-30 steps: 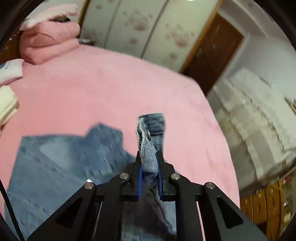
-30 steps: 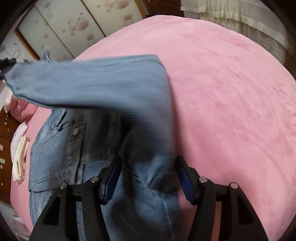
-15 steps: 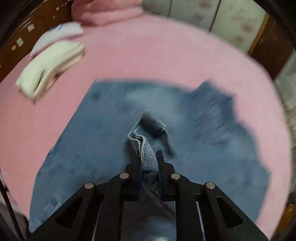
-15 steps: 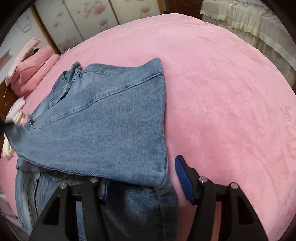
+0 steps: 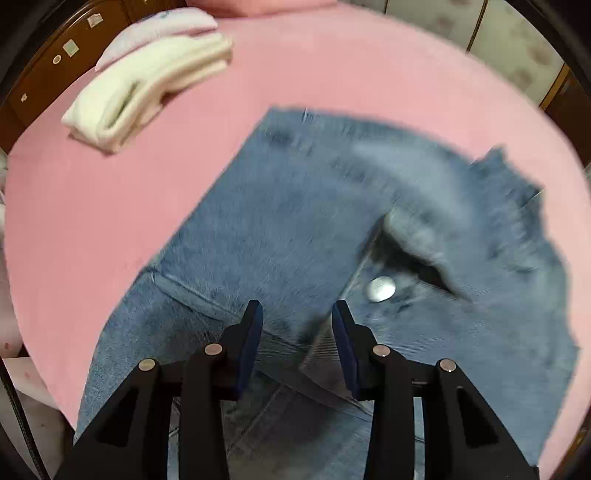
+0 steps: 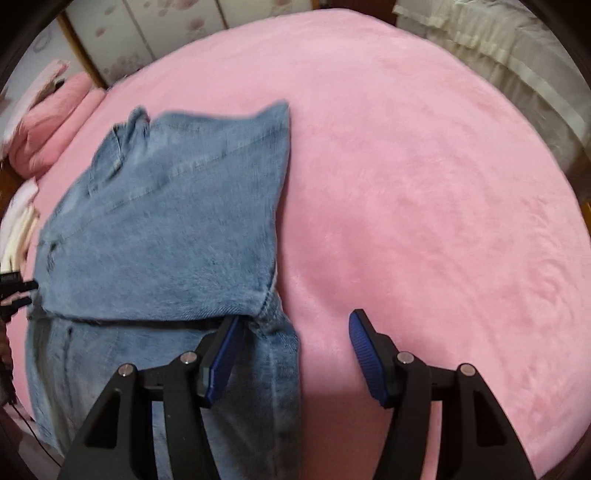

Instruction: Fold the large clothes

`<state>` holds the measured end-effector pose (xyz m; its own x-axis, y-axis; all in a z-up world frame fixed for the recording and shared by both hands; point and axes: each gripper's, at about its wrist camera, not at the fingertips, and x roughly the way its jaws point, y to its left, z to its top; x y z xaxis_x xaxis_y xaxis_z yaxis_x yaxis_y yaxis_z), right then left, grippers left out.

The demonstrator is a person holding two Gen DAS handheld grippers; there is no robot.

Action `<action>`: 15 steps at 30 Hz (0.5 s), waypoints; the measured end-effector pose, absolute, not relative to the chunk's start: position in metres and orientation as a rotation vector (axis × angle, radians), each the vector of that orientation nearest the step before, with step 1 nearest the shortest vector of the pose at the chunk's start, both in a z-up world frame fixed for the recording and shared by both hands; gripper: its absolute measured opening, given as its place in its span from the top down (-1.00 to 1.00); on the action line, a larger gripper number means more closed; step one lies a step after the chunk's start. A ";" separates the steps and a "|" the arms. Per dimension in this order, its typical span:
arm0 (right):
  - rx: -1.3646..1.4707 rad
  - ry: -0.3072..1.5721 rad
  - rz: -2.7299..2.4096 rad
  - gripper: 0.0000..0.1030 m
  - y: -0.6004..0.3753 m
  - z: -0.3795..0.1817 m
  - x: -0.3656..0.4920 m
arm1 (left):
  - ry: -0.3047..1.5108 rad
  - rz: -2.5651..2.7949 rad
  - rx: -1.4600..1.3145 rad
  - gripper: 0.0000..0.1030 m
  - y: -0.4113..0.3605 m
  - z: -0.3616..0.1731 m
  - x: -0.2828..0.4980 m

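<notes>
A blue denim jacket [image 5: 303, 229] lies spread on the pink bed [image 5: 92, 206], with one sleeve [image 6: 166, 229] folded flat across its body. My left gripper [image 5: 295, 314] hovers close over the jacket, beside a silver button [image 5: 382, 288]. Its jaws are opening, and the cloth lies under them without being pressed by the pads. My right gripper [image 6: 295, 332] stands open over the jacket's right edge; its left finger [image 6: 225, 347] is above the denim and its right finger [image 6: 365, 350] above bare bedding. The left gripper's tip [image 6: 14, 291] shows at the far left of the right wrist view.
A folded cream-white garment [image 5: 147, 85] lies on the bed past the jacket, near the wooden headboard [image 5: 44, 62]. Pink folded bedding [image 6: 48, 136] sits at the bed's far corner. Flowered wardrobe doors [image 6: 147, 29] and a cream cover [image 6: 498, 48] border the bed.
My left gripper swung down across the jacket with the sleeve cuff pinched, laid the sleeve over the body, then parted its jaws and let go. The right gripper barely moved.
</notes>
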<state>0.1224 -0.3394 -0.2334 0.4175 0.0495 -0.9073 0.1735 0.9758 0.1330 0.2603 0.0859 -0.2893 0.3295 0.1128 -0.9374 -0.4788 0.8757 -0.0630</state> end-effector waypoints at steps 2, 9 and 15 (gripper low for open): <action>0.231 1.054 -0.082 0.13 -0.332 -0.213 0.118 | 1.131 0.292 -0.351 0.28 0.075 -0.269 0.255; 0.673 1.045 0.231 1.00 -0.264 -0.225 0.145 | 1.271 -0.123 -0.428 0.66 -0.016 -0.287 0.265; 0.712 1.185 0.339 1.00 -0.211 -0.264 0.165 | 1.431 -0.171 -0.569 0.73 -0.053 -0.339 0.275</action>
<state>0.1655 -0.2107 -0.2639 0.3607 0.5904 -0.7220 0.1195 0.7384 0.6636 0.2746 -0.0535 -0.3388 0.1535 -0.4419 -0.8838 -0.2217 0.8562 -0.4666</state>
